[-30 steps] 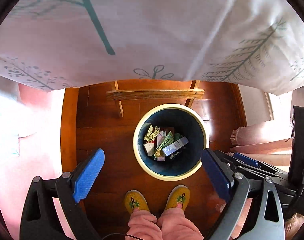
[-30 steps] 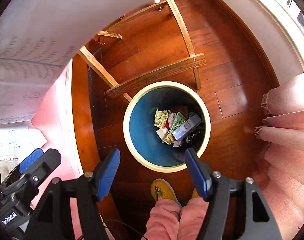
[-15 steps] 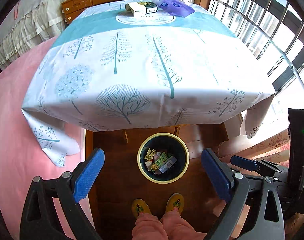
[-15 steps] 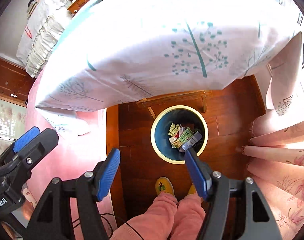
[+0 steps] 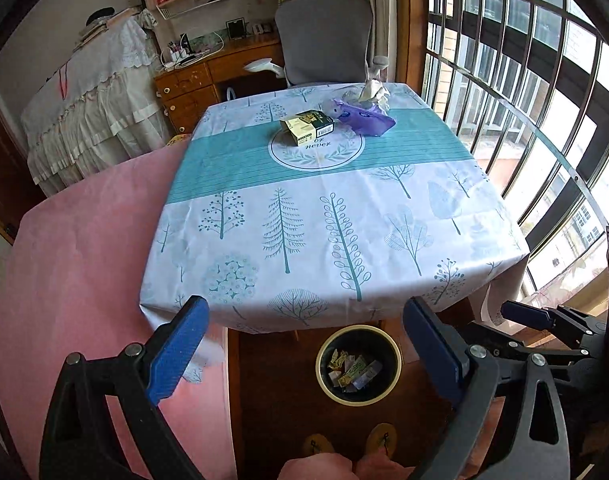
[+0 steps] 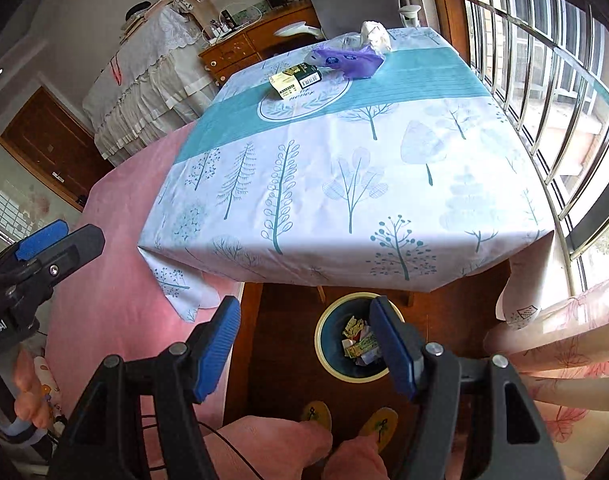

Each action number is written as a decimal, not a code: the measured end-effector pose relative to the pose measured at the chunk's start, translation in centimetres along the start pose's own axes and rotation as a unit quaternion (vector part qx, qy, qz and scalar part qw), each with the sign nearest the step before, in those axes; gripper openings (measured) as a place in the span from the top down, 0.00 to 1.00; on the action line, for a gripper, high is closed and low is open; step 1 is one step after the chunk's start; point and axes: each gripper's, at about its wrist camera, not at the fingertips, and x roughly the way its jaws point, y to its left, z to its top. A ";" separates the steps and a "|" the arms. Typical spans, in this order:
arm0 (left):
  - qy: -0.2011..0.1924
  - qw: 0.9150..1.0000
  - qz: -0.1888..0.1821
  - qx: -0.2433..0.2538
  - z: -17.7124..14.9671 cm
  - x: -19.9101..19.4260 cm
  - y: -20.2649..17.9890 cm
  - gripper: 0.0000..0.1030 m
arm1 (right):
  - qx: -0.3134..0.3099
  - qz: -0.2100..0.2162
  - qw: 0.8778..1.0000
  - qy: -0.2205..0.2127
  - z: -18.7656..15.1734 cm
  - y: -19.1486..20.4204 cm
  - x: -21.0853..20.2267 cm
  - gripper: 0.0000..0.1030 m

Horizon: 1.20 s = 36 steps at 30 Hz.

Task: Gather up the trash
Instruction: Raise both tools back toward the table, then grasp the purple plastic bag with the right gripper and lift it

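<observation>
A round bin [image 5: 359, 364] [image 6: 354, 344] with a cream rim stands on the wooden floor under the table's near edge, holding several wrappers and small cartons. On the tree-print tablecloth [image 5: 324, 216] [image 6: 344, 168], far side, lie a yellow-green carton [image 5: 307, 127] [image 6: 294, 79], a purple packet [image 5: 364, 117] [image 6: 350, 60] and crumpled white paper [image 5: 374, 92] [image 6: 375, 35]. My left gripper [image 5: 306, 344] hangs open and empty above the table's near edge. My right gripper [image 6: 304, 340] is open too, nothing between its blue pads.
A pink-covered surface [image 5: 84, 248] lies left of the table. A barred window [image 5: 544, 100] runs along the right. A grey office chair [image 5: 324, 36] and wooden desk [image 5: 200, 84] stand beyond. The person's pink trouser legs and yellow slippers [image 6: 378, 424] are below.
Both grippers rose from just above the bin to above table height and tilted up. The tabletop and its items came into view; the bin shrank. Jaws stayed open.
</observation>
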 end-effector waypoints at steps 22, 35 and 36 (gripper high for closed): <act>0.017 0.994 -0.094 0.049 20.3 17.0 10.1 0.06 | 0.100 -0.073 0.990 -0.067 19.2 -0.6 7.2 0.34; 0.138 0.947 -0.172 0.233 30.9 35.4 4.6 0.06 | 0.240 -0.070 0.966 -0.063 30.1 -1.4 16.0 0.34; 0.147 0.943 -0.176 0.240 31.0 36.4 4.1 0.06 | 0.246 -0.071 0.965 -0.061 30.8 -1.6 16.6 0.34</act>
